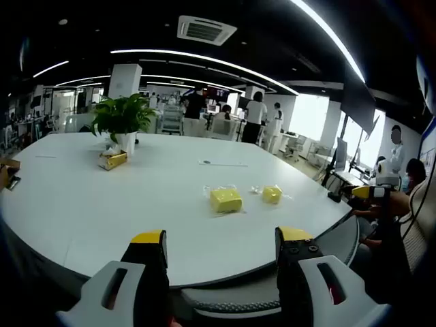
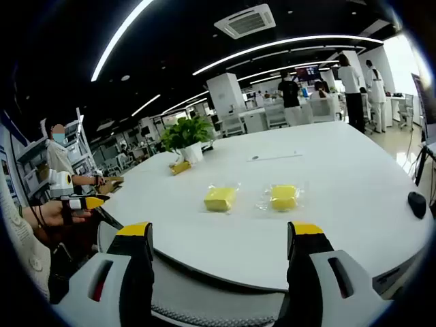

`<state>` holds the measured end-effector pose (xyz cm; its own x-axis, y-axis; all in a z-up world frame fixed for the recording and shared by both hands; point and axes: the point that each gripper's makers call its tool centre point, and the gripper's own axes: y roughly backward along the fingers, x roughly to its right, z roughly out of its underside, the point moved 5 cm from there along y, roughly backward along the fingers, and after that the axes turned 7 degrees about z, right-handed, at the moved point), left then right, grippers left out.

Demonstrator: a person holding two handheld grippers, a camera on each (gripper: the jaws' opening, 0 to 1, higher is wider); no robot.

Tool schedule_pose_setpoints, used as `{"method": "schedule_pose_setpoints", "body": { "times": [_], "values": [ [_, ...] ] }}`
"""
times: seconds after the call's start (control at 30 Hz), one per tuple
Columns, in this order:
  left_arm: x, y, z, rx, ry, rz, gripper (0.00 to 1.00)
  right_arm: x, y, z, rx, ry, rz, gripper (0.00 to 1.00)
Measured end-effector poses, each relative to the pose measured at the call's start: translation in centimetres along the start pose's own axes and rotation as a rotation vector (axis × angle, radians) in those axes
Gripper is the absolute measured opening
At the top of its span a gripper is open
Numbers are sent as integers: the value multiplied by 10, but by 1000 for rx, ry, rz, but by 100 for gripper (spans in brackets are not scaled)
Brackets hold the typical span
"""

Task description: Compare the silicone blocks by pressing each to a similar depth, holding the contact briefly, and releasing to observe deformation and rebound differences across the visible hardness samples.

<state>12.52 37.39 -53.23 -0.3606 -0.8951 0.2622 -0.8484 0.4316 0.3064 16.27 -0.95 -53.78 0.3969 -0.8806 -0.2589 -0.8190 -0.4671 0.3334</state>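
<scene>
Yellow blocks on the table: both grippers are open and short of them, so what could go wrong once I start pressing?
Both yellow blocks, the left block and the right block, lie loose on clear wrap on the smooth white table, so a press could make them slide. They sit close together; the open right gripper may nudge the neighbour, skewing the comparison.

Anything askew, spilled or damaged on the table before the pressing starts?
Nothing stands out. Two yellow silicone blocks, one and the other, lie flat on clear wrappers on the white table, apart from each other and untouched. Both tools, left and right, are open, short of the table.
</scene>
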Motion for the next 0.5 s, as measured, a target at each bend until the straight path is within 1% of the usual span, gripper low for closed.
{"method": "schedule_pose_setpoints", "body": {
  "times": [0.33, 0.5],
  "values": [
    [0, 1, 0, -1, -5, 0, 63, 0, 0, 0, 4, 9, 1, 77],
    [0, -1, 0, -11, -9, 5, 64, 1, -1, 1, -4, 10, 2, 77]
  ]
}}
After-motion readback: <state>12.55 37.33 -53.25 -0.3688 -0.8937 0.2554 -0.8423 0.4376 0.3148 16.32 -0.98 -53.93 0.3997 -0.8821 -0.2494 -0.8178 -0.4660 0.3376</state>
